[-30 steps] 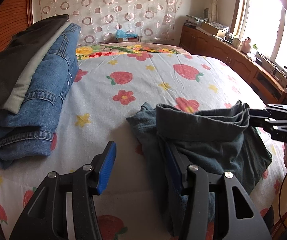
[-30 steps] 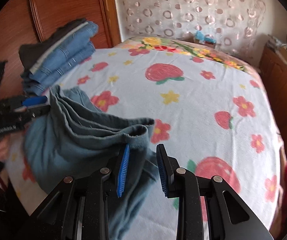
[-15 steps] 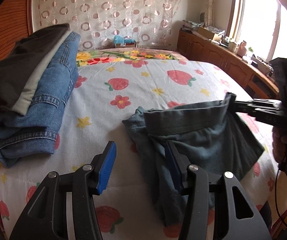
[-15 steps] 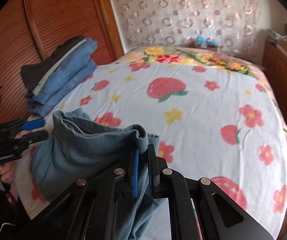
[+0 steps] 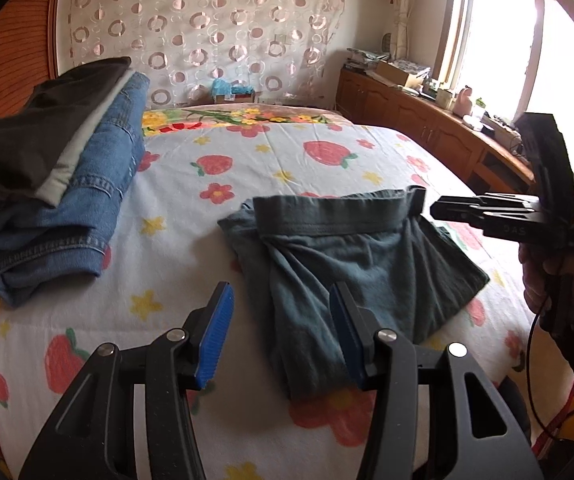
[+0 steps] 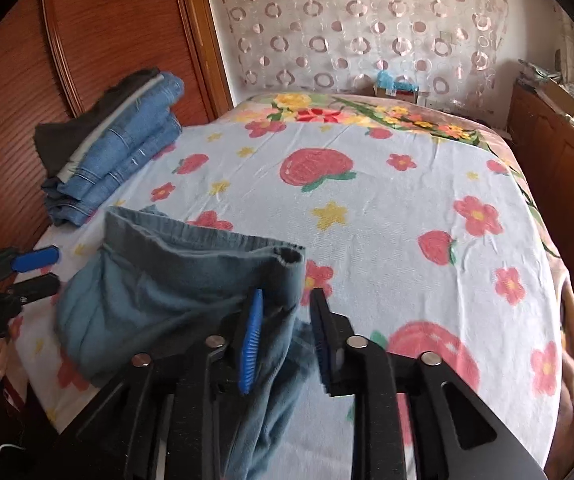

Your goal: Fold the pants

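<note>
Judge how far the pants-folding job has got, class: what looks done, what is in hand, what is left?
Done: a stack of folded jeans sits at the bed's edge. In hand: the grey-green pants lie bunched on the bed; the right gripper's jaws are opening around the waistband corner, and the left gripper is open, gripping nothing. Left: flattening and folding these pants.

2 near wrist views, shared bed (image 5: 307,168).

A bedroom in daylight; a bed (image 5: 295,168) under a white cover printed with strawberries, flowers and stars fills the middle; behind it hangs a sheer curtain (image 5: 215,28) patterned with rings (pink and white); a reddish wooden wardrobe (image 6: 99,40) stands on the left; low wooden cabinets (image 5: 415,120) run beneath a bright window (image 5: 499,44) on the right.
</note>
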`<state>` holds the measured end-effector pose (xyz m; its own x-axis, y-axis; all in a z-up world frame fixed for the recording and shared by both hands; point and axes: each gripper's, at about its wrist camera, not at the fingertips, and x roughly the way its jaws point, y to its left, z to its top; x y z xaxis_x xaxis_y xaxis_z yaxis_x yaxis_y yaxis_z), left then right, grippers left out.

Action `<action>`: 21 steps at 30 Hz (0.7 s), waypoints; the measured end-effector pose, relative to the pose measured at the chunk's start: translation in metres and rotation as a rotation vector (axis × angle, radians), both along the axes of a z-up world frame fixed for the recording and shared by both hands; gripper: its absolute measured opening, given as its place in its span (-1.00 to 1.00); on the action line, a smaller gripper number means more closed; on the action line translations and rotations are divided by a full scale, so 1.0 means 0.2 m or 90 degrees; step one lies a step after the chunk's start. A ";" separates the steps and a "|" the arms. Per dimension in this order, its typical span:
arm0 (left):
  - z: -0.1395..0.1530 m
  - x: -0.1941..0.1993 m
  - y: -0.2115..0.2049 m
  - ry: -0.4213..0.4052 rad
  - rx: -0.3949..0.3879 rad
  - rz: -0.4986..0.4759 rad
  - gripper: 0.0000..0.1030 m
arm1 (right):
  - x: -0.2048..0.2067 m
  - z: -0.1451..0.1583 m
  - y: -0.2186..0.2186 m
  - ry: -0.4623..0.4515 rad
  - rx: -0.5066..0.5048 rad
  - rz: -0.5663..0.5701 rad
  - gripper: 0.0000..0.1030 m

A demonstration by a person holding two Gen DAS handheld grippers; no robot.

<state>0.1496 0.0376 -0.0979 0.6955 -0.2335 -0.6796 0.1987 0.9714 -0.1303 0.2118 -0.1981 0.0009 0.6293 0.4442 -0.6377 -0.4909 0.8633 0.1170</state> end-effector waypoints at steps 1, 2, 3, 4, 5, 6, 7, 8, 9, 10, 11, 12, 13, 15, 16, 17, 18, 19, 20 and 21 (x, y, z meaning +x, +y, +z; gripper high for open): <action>0.00 0.00 -0.01 0.001 0.001 -0.003 0.00 | -0.04 0.00 -0.02 0.003 0.008 0.004 -0.32; 0.00 -0.01 -0.01 0.001 0.004 -0.004 0.00 | -0.08 0.00 -0.03 0.003 0.015 0.009 -0.32; 0.00 -0.01 -0.02 0.000 0.006 -0.005 0.00 | -0.12 0.00 -0.05 -0.002 0.020 0.009 -0.32; 0.01 -0.02 -0.03 -0.001 0.008 -0.006 0.00 | -0.17 0.00 -0.06 -0.008 0.021 0.008 -0.32; 0.01 -0.02 -0.03 -0.002 0.008 -0.007 0.00 | -0.20 0.00 -0.07 -0.008 0.022 0.009 -0.32; 0.02 -0.02 -0.04 -0.003 0.007 -0.009 0.00 | -0.22 0.00 -0.08 -0.008 0.021 0.009 -0.32; 0.02 -0.03 -0.05 -0.004 0.009 -0.010 0.00 | -0.25 -0.01 -0.09 -0.014 0.017 0.004 -0.32; 0.02 -0.03 -0.06 -0.005 0.011 -0.011 0.00 | -0.28 -0.01 -0.10 -0.018 0.014 -0.001 -0.32; 0.02 -0.04 -0.07 -0.005 0.013 -0.013 0.00 | -0.31 -0.01 -0.11 -0.022 0.011 -0.003 -0.32; 0.02 -0.04 -0.08 -0.005 0.015 -0.015 0.00 | -0.33 -0.01 -0.11 -0.025 0.010 -0.003 -0.32; 0.02 -0.05 -0.08 -0.004 0.016 -0.017 0.00 | -0.34 0.00 -0.11 -0.028 0.009 -0.004 -0.32; 0.02 -0.05 -0.09 -0.003 0.018 -0.020 0.00 | -0.36 0.00 -0.11 -0.035 0.008 -0.008 -0.32; 0.02 -0.06 -0.10 -0.004 0.020 -0.021 0.00 | -0.37 0.00 -0.11 -0.039 0.007 -0.011 -0.32; 0.02 -0.06 -0.11 -0.005 0.024 -0.023 0.00 | -0.40 -0.01 -0.11 -0.039 0.006 -0.013 -0.32; 0.01 -0.07 -0.11 -0.005 0.024 -0.023 0.00 | -0.40 -0.02 -0.11 -0.034 0.007 -0.012 -0.32; 0.01 -0.08 -0.11 -0.005 0.023 -0.024 0.00 | -0.41 -0.03 -0.11 -0.029 0.009 -0.011 -0.32; 0.01 -0.09 -0.10 -0.004 0.022 -0.024 0.00 | -0.41 -0.05 -0.11 -0.024 0.010 -0.012 -0.32; 0.00 -0.10 -0.10 -0.002 0.020 -0.023 0.00 | -0.40 -0.06 -0.11 -0.018 0.010 -0.012 -0.32; -0.02 -0.11 -0.09 0.001 0.019 -0.023 0.00 | -0.40 -0.06 -0.12 -0.011 0.011 -0.011 -0.32; -0.03 -0.11 -0.09 0.004 0.019 -0.022 0.00 | -0.40 -0.08 -0.12 -0.005 0.013 -0.010 -0.32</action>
